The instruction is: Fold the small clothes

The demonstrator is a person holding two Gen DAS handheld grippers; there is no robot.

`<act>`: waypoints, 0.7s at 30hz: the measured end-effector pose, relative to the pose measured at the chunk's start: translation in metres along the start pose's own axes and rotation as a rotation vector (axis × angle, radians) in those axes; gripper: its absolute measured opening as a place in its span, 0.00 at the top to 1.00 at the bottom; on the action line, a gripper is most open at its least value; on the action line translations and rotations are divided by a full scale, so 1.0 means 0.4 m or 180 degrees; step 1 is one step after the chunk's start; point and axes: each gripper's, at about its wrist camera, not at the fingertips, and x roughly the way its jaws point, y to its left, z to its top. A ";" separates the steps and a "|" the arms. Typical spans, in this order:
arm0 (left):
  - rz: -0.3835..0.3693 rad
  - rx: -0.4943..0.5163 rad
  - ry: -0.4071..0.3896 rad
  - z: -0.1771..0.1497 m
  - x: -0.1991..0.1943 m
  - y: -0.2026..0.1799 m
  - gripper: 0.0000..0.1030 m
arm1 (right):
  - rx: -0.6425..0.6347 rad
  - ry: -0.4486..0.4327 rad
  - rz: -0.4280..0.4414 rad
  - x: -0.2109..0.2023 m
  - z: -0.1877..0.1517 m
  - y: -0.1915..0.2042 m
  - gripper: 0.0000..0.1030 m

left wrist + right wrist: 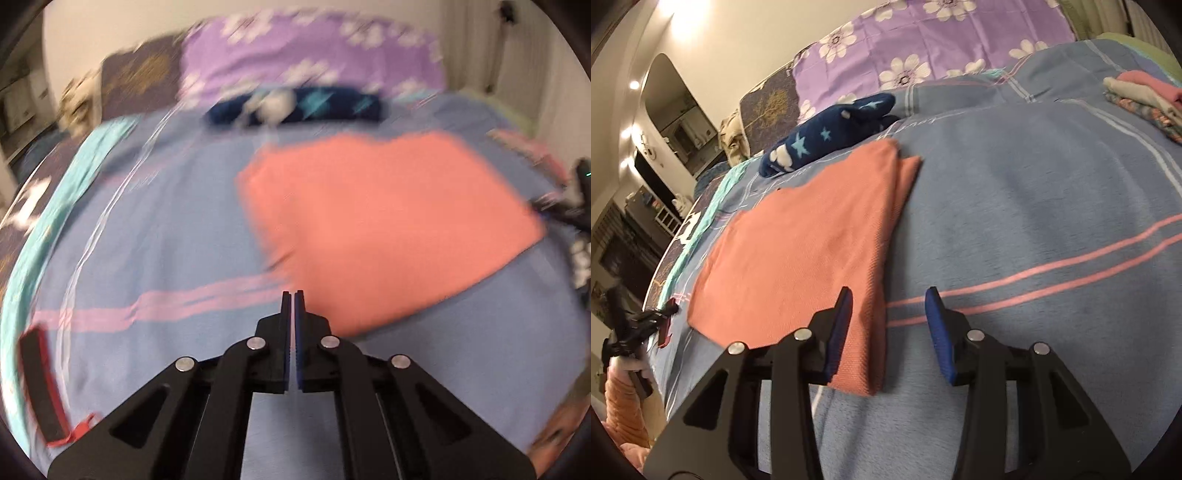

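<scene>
The salmon-pink garment [798,236] lies flat on the bed, folded into a rough rectangle with a doubled edge along its right side in the right wrist view. It rests on a blue blanket [1034,206] crossed by thin pink stripes.

The right gripper [889,295] hangs over the garment's near right corner. Its jaws stand apart: the left finger is over the cloth and the right finger over bare blanket, so the folded edge lies between them, but the pads do not press on it.

In the blurred left wrist view the left gripper [293,293] has its jaws together with nothing between them, its tips just at the near left edge of the garment [388,225]; whether they touch the cloth cannot be told.

Beyond the garment, near the head of the bed, lies a dark blue piece with pale stars [827,136], well apart from both grippers. Behind it stands a purple pillow with white flowers [923,40]. At the far right of the blanket sits a small stack of folded clothes [1145,99]. A turquoise strip of fabric [55,206] runs along the left edge of the bed, and a black and red strap [40,384] lies near it. An orange sleeve [624,410] shows at the lower left of the right wrist view.
</scene>
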 end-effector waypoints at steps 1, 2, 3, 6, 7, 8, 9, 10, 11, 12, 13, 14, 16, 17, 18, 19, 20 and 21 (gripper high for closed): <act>-0.0154 0.0041 -0.0091 0.024 -0.007 -0.039 0.92 | 0.0010 -0.0001 0.0003 -0.006 -0.001 -0.005 0.70; -0.0327 0.0101 -0.0147 0.046 -0.005 -0.086 0.81 | 0.0024 -0.0009 0.0022 -0.014 -0.003 -0.012 0.72; -0.0548 0.0196 -0.0172 0.073 0.007 -0.152 0.73 | 0.0035 -0.0026 0.0041 -0.023 -0.009 -0.019 0.73; -0.0990 0.0484 -0.0046 0.118 0.073 -0.327 0.71 | 0.0090 -0.0066 0.0051 -0.043 -0.024 -0.043 0.73; -0.1076 0.0571 0.0029 0.128 0.101 -0.385 0.70 | 0.0127 -0.0082 0.0053 -0.052 -0.032 -0.056 0.73; -0.1140 0.0645 0.0129 0.139 0.138 -0.454 0.69 | 0.0174 -0.0101 0.0047 -0.063 -0.040 -0.074 0.73; -0.1154 0.0671 0.0199 0.143 0.156 -0.497 0.68 | 0.0225 -0.0128 0.0025 -0.076 -0.049 -0.095 0.73; -0.1149 0.0682 0.0273 0.152 0.183 -0.544 0.67 | 0.0250 -0.0145 0.0010 -0.083 -0.052 -0.106 0.73; -0.1101 0.0662 0.0335 0.162 0.211 -0.596 0.62 | 0.0281 -0.0191 -0.0007 -0.093 -0.060 -0.126 0.73; -0.1054 0.0645 0.0352 0.169 0.224 -0.627 0.56 | 0.0353 -0.0209 0.0034 -0.099 -0.068 -0.149 0.72; -0.1001 0.0635 0.0350 0.181 0.242 -0.661 0.53 | 0.0429 -0.0211 0.0097 -0.099 -0.072 -0.164 0.71; -0.0940 0.0643 0.0328 0.185 0.248 -0.689 0.48 | 0.0552 -0.0206 0.0221 -0.094 -0.079 -0.186 0.71; -0.0669 0.0722 0.0293 0.210 0.273 -0.747 0.40 | 0.0649 -0.0194 0.0320 -0.086 -0.081 -0.204 0.71; -0.0539 0.0784 0.0275 0.209 0.285 -0.774 0.35 | 0.0656 -0.0198 0.0356 -0.084 -0.081 -0.207 0.71; -0.0359 0.0899 0.0230 0.211 0.299 -0.803 0.33 | 0.0650 -0.0203 0.0391 -0.085 -0.081 -0.208 0.71; -0.0253 0.0963 0.0218 0.222 0.310 -0.820 0.33 | 0.0636 -0.0211 0.0437 -0.085 -0.083 -0.207 0.69; -0.0159 0.1025 0.0233 0.218 0.322 -0.831 0.33 | 0.0635 -0.0214 0.0462 -0.086 -0.084 -0.208 0.69; -0.0174 0.1031 0.0269 0.220 0.323 -0.826 0.34 | 0.0638 -0.0213 0.0490 -0.085 -0.084 -0.207 0.69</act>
